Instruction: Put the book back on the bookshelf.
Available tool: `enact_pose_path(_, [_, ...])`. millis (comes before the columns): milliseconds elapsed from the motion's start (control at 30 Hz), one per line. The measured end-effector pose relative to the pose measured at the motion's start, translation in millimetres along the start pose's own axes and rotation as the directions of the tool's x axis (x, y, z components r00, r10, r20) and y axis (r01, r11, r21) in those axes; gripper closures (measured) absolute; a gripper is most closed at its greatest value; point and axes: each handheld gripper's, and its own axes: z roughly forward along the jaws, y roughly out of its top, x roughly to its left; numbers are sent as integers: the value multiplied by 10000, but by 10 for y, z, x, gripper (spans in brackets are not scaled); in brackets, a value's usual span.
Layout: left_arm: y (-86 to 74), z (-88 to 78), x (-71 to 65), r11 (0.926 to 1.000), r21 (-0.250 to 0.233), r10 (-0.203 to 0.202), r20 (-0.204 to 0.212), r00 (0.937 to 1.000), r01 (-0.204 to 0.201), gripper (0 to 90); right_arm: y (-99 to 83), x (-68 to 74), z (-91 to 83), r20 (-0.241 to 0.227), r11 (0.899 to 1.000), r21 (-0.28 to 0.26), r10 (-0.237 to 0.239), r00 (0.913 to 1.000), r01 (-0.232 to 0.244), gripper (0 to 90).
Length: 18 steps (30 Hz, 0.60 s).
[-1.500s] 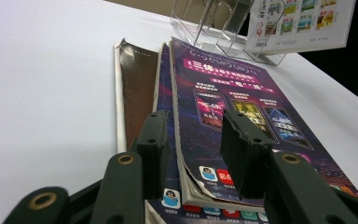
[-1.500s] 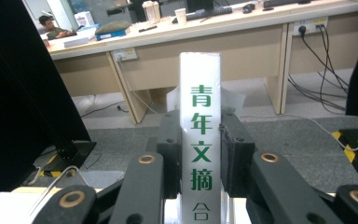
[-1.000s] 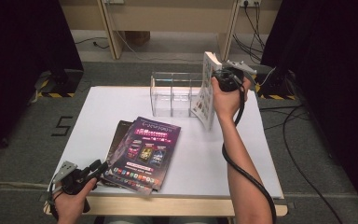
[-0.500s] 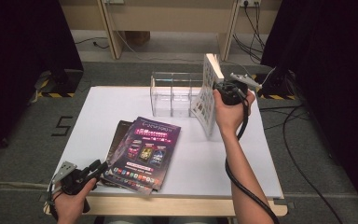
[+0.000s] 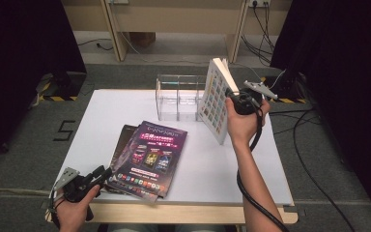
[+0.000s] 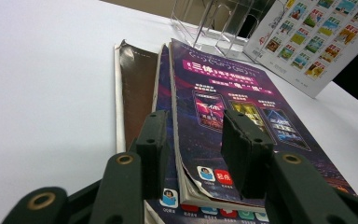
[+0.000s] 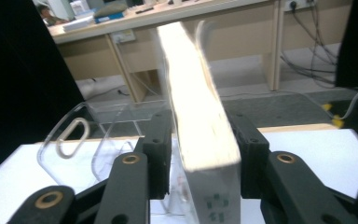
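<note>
**Book upright at rack's right end, R jaws loosening**

R gripper [image 5: 233, 99] sits at the thick book [image 5: 214, 100], which stands tilted on the white table [image 5: 212, 169], just right of the clear acrylic rack [image 5: 178, 96]. In the right gripper view the book's page edge [image 7: 198, 116] runs between the jaws; jaws have just been opening, w/ a slim gap on the left pad side. L gripper [image 5: 99, 175] is half open, holding nothing, at the near-left corner of the magazine stack [image 5: 149, 157]. In the left gripper view the top mag's edge [image 6: 186, 172] lies between the jaws, unpinched. Bare table right of the stack and along the far-left edge.

Overhead cam, two close gripper-cams
</note>
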Motion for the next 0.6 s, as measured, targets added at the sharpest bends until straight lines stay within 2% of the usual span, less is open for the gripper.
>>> enact_pose_path(100, [1,0,4,10000,6,6,-16,10000,-6,604,6,-11,-8,92,9999,-27,-160,9998,160,657])
enact_pose_path(200, [-2,1,4,10000,18,-3,-20,10000,3,604,10,-32,-7,-43,9992,-195,-357,9994,356,650])
enact_pose_path(467, [-1,3,5,10000,8,58,-35,10000,-58,602,28,-47,59,-24,9972,-148,-733,9973,733,654])
enact_pose_path(600, [0,0,7,10000,15,78,-55,10000,-78,601,17,-60,105,-109,9983,39,-581,9982,582,677])
